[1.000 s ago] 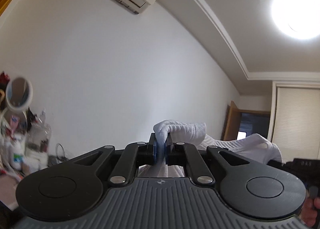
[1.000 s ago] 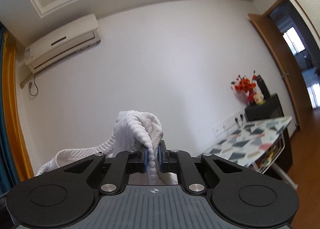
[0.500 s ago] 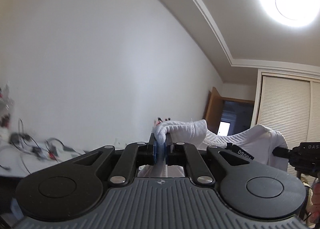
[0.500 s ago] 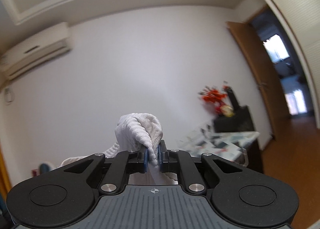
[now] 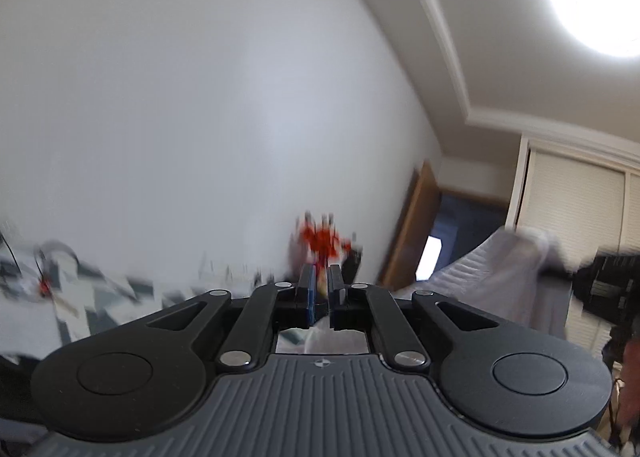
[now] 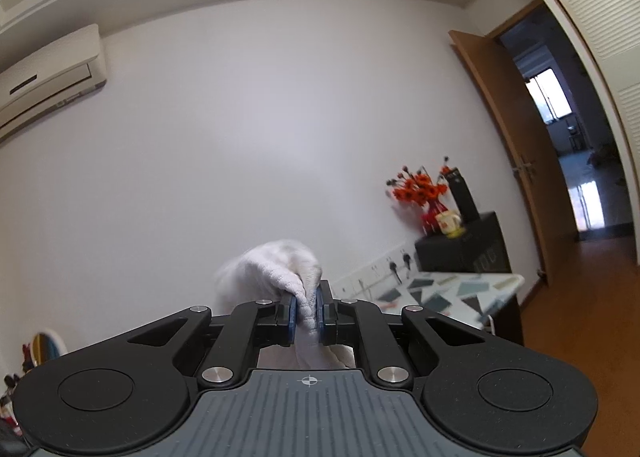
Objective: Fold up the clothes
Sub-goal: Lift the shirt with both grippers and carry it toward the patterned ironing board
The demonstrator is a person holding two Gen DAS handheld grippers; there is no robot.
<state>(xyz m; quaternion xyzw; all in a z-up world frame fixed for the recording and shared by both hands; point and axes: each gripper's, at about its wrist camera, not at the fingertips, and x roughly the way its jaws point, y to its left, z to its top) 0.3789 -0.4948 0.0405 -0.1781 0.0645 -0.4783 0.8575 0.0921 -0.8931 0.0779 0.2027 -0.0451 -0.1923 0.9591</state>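
A white ribbed knit garment (image 6: 280, 269) is pinched between the jaws of my right gripper (image 6: 307, 313), which is shut on a bunched fold held up in the air. In the left wrist view the same garment (image 5: 500, 277) hangs at the right, held by the other gripper (image 5: 608, 285). My left gripper (image 5: 319, 297) has a small gap between its jaws and no cloth between them; a bit of white cloth shows below them. That view is motion-blurred.
A patterned table (image 6: 460, 289) stands by the wall with a black cabinet (image 6: 464, 249), red flowers (image 6: 420, 189) and a mug on it. An open wooden door (image 6: 516, 161) is at the right. An air conditioner (image 6: 44, 73) hangs high left.
My left gripper let go of the white fold it held and its jaws parted slightly. Both views swung to the right. My right gripper kept its hold on the garment.
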